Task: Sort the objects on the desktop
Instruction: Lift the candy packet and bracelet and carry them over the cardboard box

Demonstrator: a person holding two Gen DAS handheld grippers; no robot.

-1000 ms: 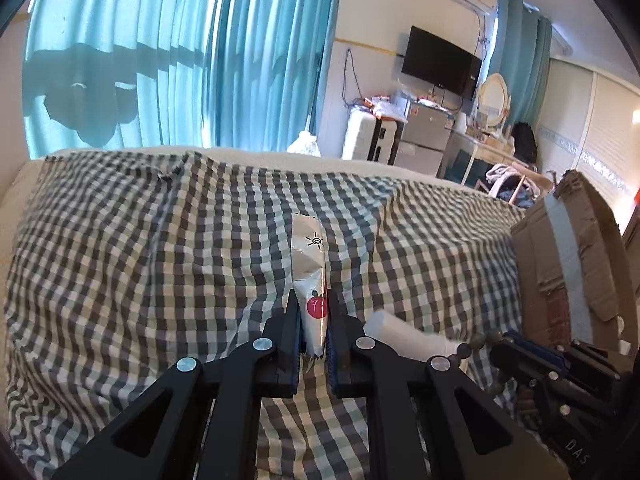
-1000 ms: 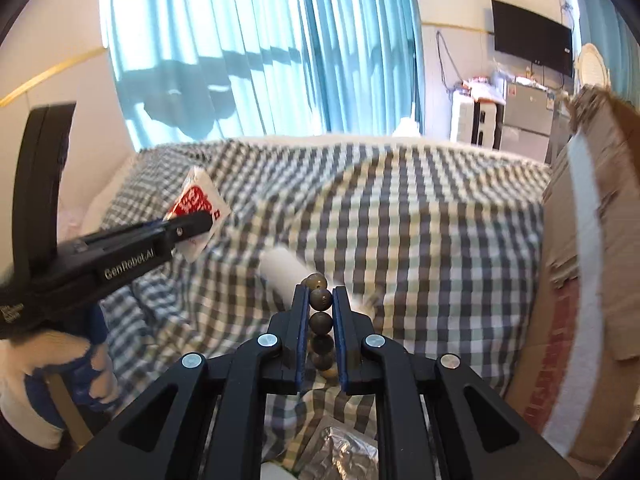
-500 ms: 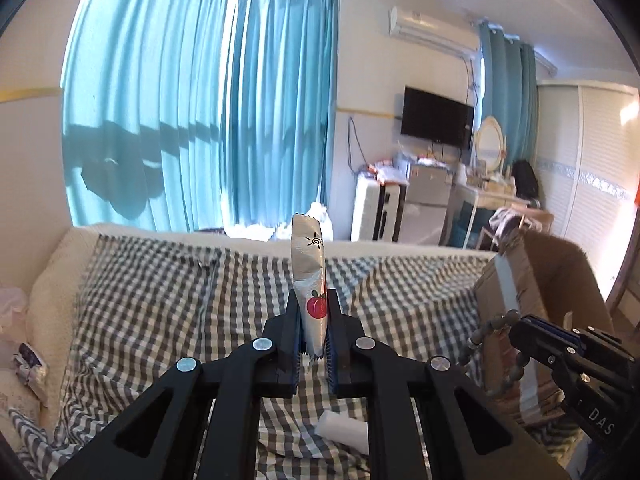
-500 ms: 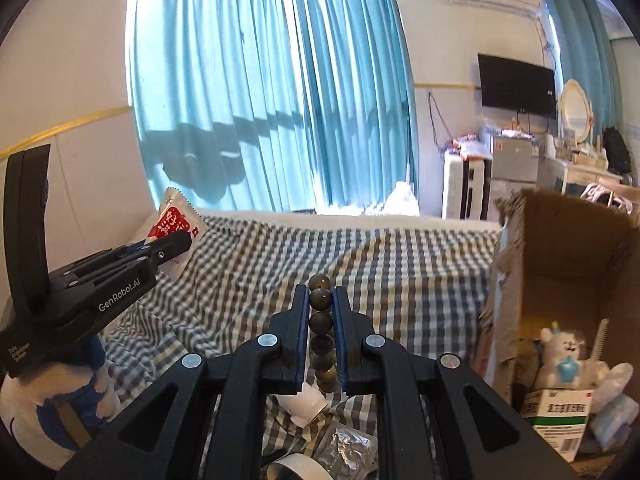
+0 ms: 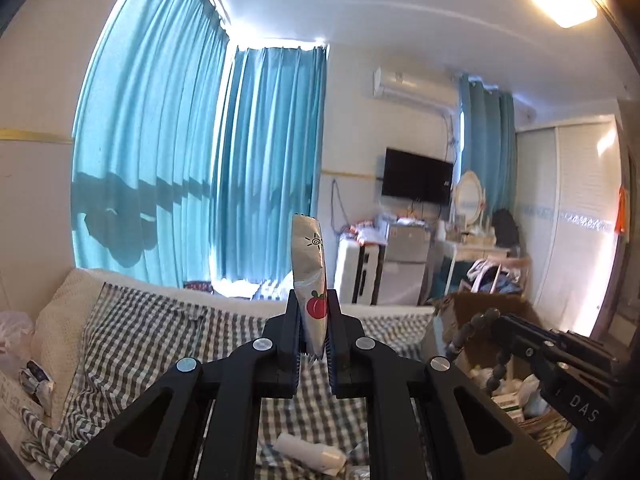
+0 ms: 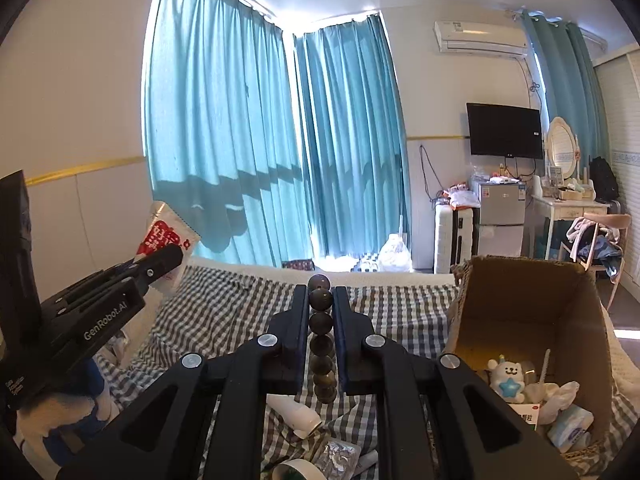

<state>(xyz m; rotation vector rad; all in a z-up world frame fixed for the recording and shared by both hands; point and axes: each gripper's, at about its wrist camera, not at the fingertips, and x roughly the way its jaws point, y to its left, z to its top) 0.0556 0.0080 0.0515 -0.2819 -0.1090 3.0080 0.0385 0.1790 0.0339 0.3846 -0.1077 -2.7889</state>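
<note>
Both grippers raised, left gripper [image 5: 313,334] clamping snack packet [image 5: 310,276], right gripper [image 6: 320,312] clamping bead string [image 6: 321,330], cardboard box [image 6: 520,300] holding plush toy [image 6: 506,376]

Both tongs are matte black plastic. Each pair has two broad arms with long cut-out slots and a round silver screw head at every joint. The left tongs [image 5: 314,334] end in slim flat fingers edged with ribbed blue pads [image 5: 329,360]. From the right tongs [image 6: 316,320], "GenRobot.AI" shows in white on the side of the left one. The hand below wears a white-and-blue glove [image 6: 60,428].
</note>
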